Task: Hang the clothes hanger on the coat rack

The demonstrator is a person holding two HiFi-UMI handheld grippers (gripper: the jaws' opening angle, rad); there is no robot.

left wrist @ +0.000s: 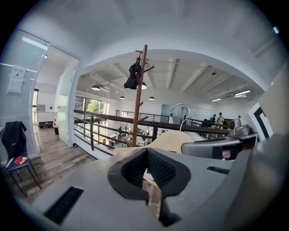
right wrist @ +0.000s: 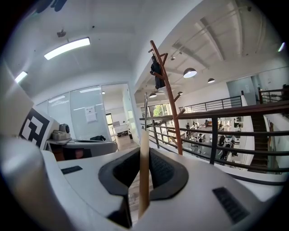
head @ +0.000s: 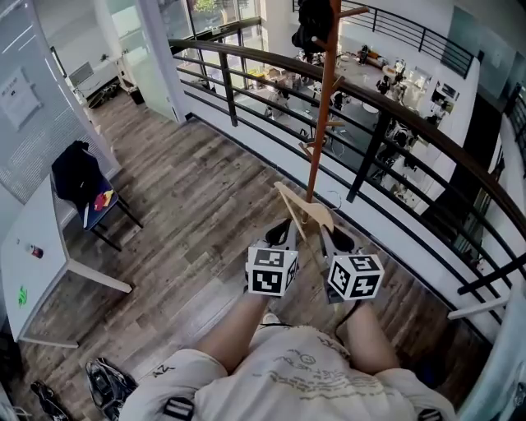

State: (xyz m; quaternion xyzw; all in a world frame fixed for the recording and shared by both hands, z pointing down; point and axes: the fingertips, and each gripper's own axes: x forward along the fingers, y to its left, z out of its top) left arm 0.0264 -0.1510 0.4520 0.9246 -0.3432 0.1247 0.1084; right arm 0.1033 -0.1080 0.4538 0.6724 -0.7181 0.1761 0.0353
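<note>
1. We stand on the wood floor (head: pixel 189 205) of an upper gallery. A curved black railing (head: pixel 271 62) overlooks a busy hall below. The coat rack (head: pixel 326 90), a brown pole with slanted pegs, rises in front of that railing, ahead of us.
2. The right gripper (right wrist: pixel 143 167) has its pads clamped on the hanger (right wrist: pixel 143 180). The thin board stands edge-on and upright in the slot between them.
3. The left gripper (left wrist: pixel 146 169) has its jaws drawn narrow with pale wood showing in the gap. We judge it grips the hanger's other arm.
4. In the head view the two grippers sit side by side, one on each arm of the hanger. We think this double hold stops the hanger swinging. It also leaves the hook (left wrist: pixel 180 108) free and turned toward the rack.
5. The hanger is flat, pale wood with sloping shoulders, and a thin silver wire hook rises from its middle. It is in the air in front of us, on no peg, so the hanging is not yet done. The gripper views show the pole some way ahead.
6. A dark garment (head: pixel 312 25) fills the top pegs, while the pegs lower down look bare. One of those seems the likely target.
7. Well off to the left, a chair (head: pixel 78 177) carries a dark jacket beside a white table (head: pixel 33 247).
</note>
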